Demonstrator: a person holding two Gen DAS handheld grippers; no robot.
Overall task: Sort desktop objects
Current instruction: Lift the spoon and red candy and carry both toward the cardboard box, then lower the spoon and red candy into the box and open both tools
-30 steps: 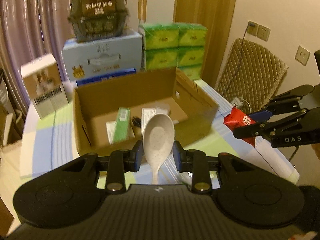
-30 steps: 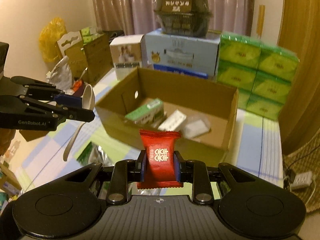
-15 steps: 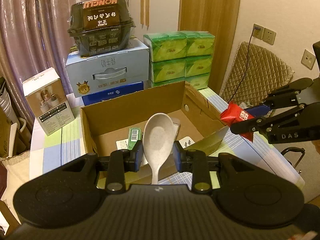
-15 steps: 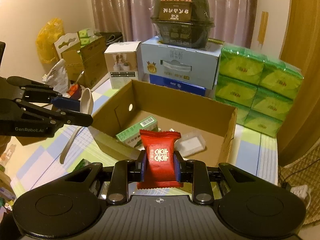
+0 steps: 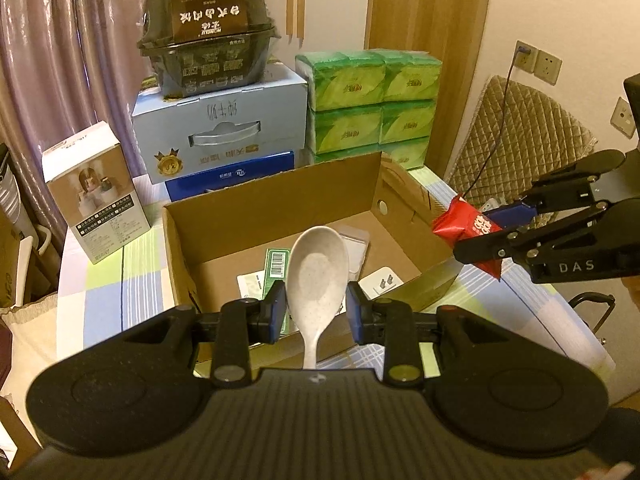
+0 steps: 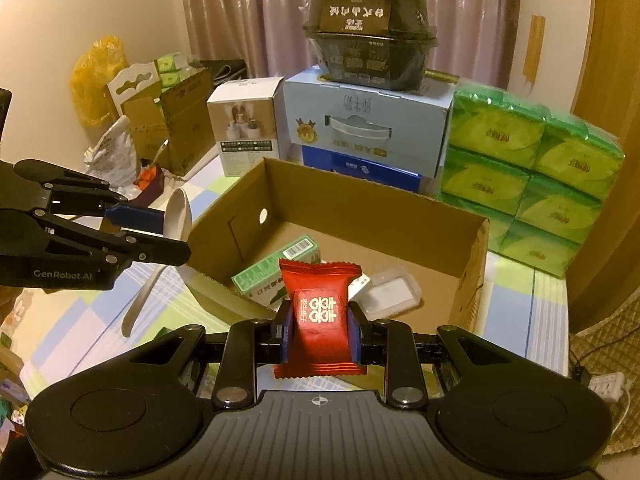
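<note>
Both grippers pointed steeply down over the open cardboard box. The left gripper clamped a pale spoon; the right gripper pinched a red candy packet. "HONGLU" read upside down on the black container. The spoon's handle end was hidden.

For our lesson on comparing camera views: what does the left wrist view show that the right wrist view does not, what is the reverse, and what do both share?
Only the left wrist view: the wall sockets and quilted chair back. Only the right wrist view: a yellow bag and power strip. Both: the cardboard box, the spoon in the left gripper, the red packet in the right gripper, and green tissue packs.
</note>
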